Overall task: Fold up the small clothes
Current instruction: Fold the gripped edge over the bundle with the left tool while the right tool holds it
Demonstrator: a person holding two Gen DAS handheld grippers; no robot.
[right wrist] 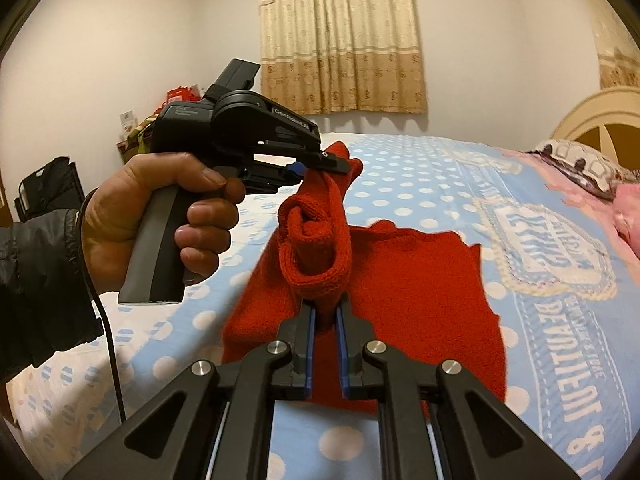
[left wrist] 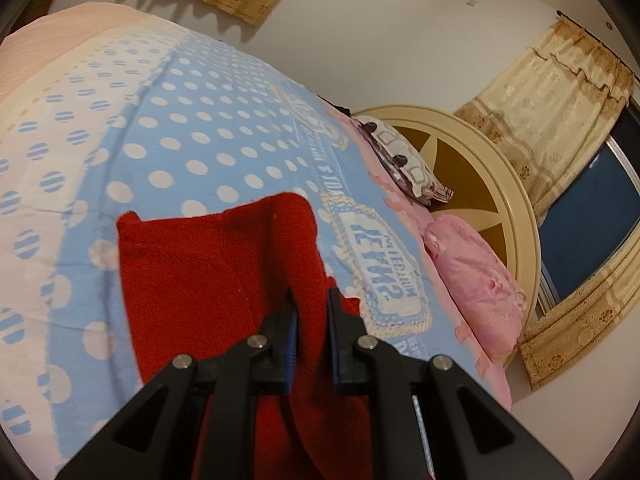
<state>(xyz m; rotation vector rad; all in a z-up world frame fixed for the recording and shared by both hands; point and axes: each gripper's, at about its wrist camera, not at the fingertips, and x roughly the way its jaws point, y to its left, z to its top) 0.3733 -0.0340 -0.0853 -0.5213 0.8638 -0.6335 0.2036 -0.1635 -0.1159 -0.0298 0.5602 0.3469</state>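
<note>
Your right gripper [right wrist: 325, 312] is clamped on a rolled, ribbed edge of the red knitted garment [right wrist: 420, 280], the blue-lined jaws nearly together with the knit bunched up between them and rising in a loop just ahead of the tips. Your left gripper [left wrist: 310, 300] also pinches the same garment: in its own view a fold of red cloth runs down between the two black jaws. From the right wrist view you can see that left gripper [right wrist: 320, 166] lifted above the bed, its tip biting a raised corner of the knit, and your left hand [right wrist: 160, 216] wrapped around the grey handle, a dark sleeve [right wrist: 40, 280] behind it and a black cable hanging down from it.

Between the two grips the cloth hangs as a twisted band; the rest of the garment lies spread flat on the blue polka-dot bedspread [right wrist: 400, 184], beside its printed crest. Farther out, a patterned pillow [left wrist: 404, 160] and a pink pillow [left wrist: 476, 280] lie against the round cream headboard [left wrist: 500, 184]. Beige curtains [right wrist: 340, 40] hang on the far wall.
</note>
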